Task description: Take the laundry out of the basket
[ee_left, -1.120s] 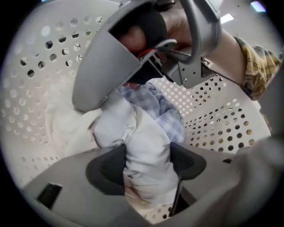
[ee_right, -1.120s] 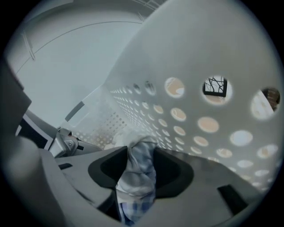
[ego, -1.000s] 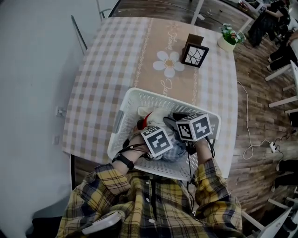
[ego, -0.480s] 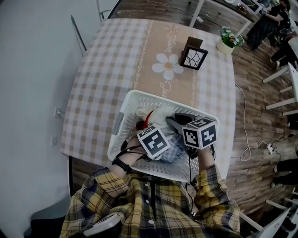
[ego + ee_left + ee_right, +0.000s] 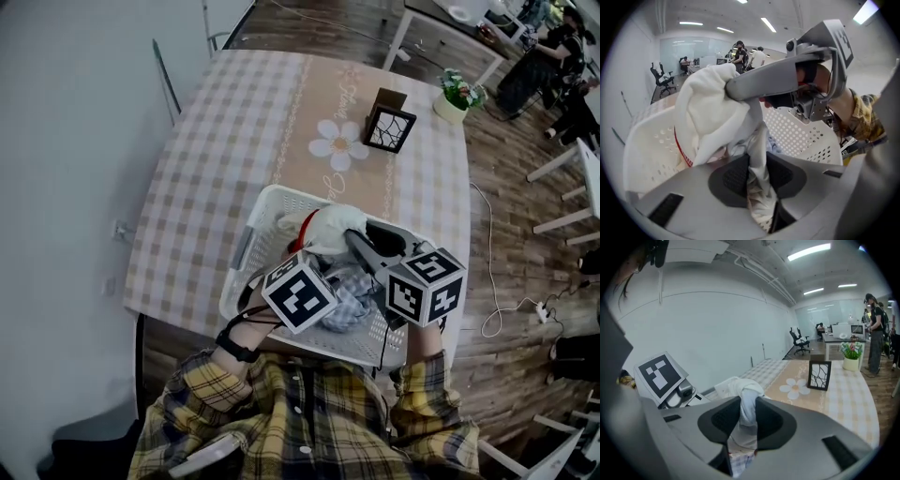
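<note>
A white laundry basket stands at the near edge of the checked table. Both grippers have just closed their jaws on one white garment with red trim, which hangs bunched above the basket. My left gripper pinches a fold of it between its pads. My right gripper clamps another fold, and its long fingers cross the left gripper view. A blue plaid cloth and a dark item lie lower in the basket.
A picture frame and a potted plant stand at the table's far right. A grey wall runs along the left. A white cable trails on the wooden floor to the right, with chairs and people beyond.
Both grippers have risen out of the basket and the white garment has come up with them, now bunched above the other laundry.
</note>
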The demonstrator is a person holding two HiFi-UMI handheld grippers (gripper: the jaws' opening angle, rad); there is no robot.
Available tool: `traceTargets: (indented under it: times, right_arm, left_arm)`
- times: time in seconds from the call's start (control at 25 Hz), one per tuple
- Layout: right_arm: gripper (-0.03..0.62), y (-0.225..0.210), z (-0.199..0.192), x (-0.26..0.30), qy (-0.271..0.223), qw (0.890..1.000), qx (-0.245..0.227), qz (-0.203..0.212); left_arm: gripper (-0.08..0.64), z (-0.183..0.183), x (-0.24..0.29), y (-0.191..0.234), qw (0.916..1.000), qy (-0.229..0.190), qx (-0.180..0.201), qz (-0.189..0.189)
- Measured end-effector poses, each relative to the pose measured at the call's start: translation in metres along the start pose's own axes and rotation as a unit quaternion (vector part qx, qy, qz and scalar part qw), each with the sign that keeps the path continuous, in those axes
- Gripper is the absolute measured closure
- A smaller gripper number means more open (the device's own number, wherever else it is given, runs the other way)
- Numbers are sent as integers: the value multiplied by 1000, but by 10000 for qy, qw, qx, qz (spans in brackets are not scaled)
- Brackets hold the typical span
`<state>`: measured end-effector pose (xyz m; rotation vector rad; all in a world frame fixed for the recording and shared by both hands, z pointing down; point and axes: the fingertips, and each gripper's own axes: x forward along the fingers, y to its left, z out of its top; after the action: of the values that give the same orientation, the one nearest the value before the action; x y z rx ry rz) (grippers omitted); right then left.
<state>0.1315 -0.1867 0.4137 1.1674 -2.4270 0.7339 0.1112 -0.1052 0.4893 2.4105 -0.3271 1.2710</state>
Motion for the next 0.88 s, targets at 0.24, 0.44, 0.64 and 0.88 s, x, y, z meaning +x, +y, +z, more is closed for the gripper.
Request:
traceTargets:
  times: [0.24, 0.44, 0.64, 0.88]
  right_arm:
    - [470, 21, 39, -42, -645, 9974, -320, -45]
    - [471, 45, 59, -70, -867, 9938, -697, -47]
    - [471, 69, 69, -78, -947, 9918, -861, -61]
    - [471, 99, 88, -75, -1162, 9887, -927, -183]
  left_arm:
    - [433, 27, -45, -14, 9977, -595, 121, 297]
    - [433, 38, -72, -32, 9949, -922, 159, 387]
    - [433, 33, -93, -39, 9925, -1130, 188, 422]
    - [433, 25, -127, -33, 9889, -1421, 254, 366]
